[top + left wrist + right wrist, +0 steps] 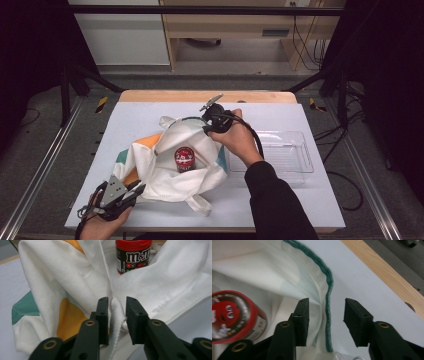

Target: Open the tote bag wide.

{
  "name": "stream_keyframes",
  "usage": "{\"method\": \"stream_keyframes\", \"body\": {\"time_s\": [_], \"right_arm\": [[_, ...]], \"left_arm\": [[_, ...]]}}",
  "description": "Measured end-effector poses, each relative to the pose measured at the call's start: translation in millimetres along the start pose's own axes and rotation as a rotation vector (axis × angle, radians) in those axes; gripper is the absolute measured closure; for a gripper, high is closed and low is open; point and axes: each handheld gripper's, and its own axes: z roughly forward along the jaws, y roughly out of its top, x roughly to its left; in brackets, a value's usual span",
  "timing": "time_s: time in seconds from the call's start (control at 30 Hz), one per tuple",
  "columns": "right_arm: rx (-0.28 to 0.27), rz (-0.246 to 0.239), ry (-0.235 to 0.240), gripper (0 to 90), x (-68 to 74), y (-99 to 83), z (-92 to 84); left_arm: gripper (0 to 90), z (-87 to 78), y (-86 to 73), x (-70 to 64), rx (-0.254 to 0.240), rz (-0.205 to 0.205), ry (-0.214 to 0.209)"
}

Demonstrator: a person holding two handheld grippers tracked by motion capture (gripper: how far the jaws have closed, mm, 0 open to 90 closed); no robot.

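Note:
A white cloth bag [170,172] with orange and teal patches lies open on the pale table mat. Inside it stands a red-lidded candy jar [184,159] [133,255] [234,315]. My left gripper [137,190] [117,305] is at the bag's near-left corner. Its jaws stand slightly apart with a fold of the white seam [117,312] loose between them. My right gripper [206,128] [326,305] is at the bag's far rim. Its jaws are apart on either side of the teal-stitched edge [328,290] and do not press on it.
A clear plastic tray [295,155] sits on the mat to the right of the bag, beside my right forearm. The wooden table edge [200,96] runs along the far side. Dark frame rails flank the table.

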Motion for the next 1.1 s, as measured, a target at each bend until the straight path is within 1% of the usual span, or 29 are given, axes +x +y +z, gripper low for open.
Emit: {"method": "stream_keyframes", "body": {"time_s": [0.03, 0.07, 0.17, 0.2, 0.23, 0.27, 0.3, 0.37, 0.4, 0.43, 0.53, 0.6, 0.63, 0.67, 0.7, 0.73, 0.77, 0.8, 0.87, 0.97, 1.07, 1.1], "right_arm": [[-0.015, 0.005, 0.004, 47.8, 1.3, -0.7, -4.4], [-0.042, 0.000, 0.003, 43.0, 6.0, -2.9, -13.5], [-0.072, -0.011, 0.003, 39.5, 13.8, -7.7, -26.2], [-0.072, -0.011, 0.003, 39.5, 13.8, -7.7, -26.2], [-0.087, -0.005, 0.018, 38.6, 19.4, -11.3, -34.2], [-0.087, -0.005, 0.018, 38.6, 19.4, -11.3, -34.2], [-0.105, -0.006, 0.023, 38.0, 25.2, -15.0, -42.2], [-0.119, -0.006, 0.027, 39.1, 30.6, -19.3, -49.9], [-0.119, -0.006, 0.027, 39.1, 30.6, -19.3, -49.9], [-0.122, 0.001, 0.032, 40.2, 36.0, -24.6, -56.2], [-0.141, 0.008, 0.032, 42.0, 44.0, -33.4, -66.2], [-0.154, 0.007, 0.030, 44.8, 49.1, -39.2, -74.6], [-0.159, 0.010, 0.031, 45.7, 51.2, -42.1, -78.6], [-0.159, 0.010, 0.031, 45.7, 51.2, -42.1, -78.6], [-0.157, 0.012, 0.031, 46.9, 55.3, -47.4, -85.8], [-0.156, 0.011, 0.025, 46.9, 56.7, -49.9, -88.9], [-0.160, 0.016, 0.022, 46.9, 57.6, -52.0, -90.6], [-0.151, 0.018, 0.023, 46.9, 57.8, -53.8, -92.1], [-0.141, 0.030, 0.017, 46.4, 58.9, -56.4, -90.8], [-0.132, 0.037, 0.005, 44.2, 62.2, -57.7, -87.3], [-0.129, 0.038, -0.022, 43.8, 66.1, -57.5, -84.4], [-0.126, 0.050, -0.029, 43.8, 66.4, -58.3, -84.1]], "left_arm": [[68.1, -0.1, 0.7, -1.2, -0.009, 0.001, 0.002], [63.8, 0.0, 1.5, -2.7, -0.015, 0.001, 0.007], [59.2, 0.3, 2.2, -4.2, -0.019, 0.001, 0.011], [57.9, 0.3, 2.2, -4.2, -0.019, 0.001, 0.011], [56.9, -0.2, 2.9, -4.5, -0.021, 0.004, 0.016], [56.2, -0.2, 2.9, -4.5, -0.021, 0.004, 0.016], [55.5, -0.4, 3.3, -4.6, -0.026, 0.000, 0.019], [54.4, -0.5, 3.5, -4.3, -0.029, 0.001, 0.022], [53.6, -0.5, 3.5, -4.3, -0.029, 0.001, 0.022], [52.8, -0.9, 3.8, -3.6, -0.032, 0.000, 0.027], [51.6, -2.9, 4.9, -3.4, -0.048, -0.001, 0.033], [50.4, -4.4, 7.2, -3.0, -0.062, -0.001, 0.043], [49.5, -4.8, 9.1, -2.5, -0.069, 0.008, 0.045], [49.0, -4.8, 9.1, -2.5, -0.069, 0.008, 0.045], [48.3, -4.7, 11.8, -1.8, -0.068, 0.012, 0.048], [47.2, -4.2, 18.3, 1.0, -0.072, 0.014, 0.060], [46.4, -3.5, 21.9, 2.5, -0.074, 0.015, 0.057], [46.4, -2.9, 25.5, 3.9, -0.072, 0.021, 0.063], [45.9, -0.9, 33.6, 7.5, -0.067, 0.032, 0.069], [44.3, 3.6, 48.4, 15.4, -0.058, 0.062, 0.077], [40.7, 13.5, 65.1, 24.1, -0.033, 0.071, 0.057], [39.3, 17.8, 70.3, 25.8, -0.026, 0.080, 0.050]]}}
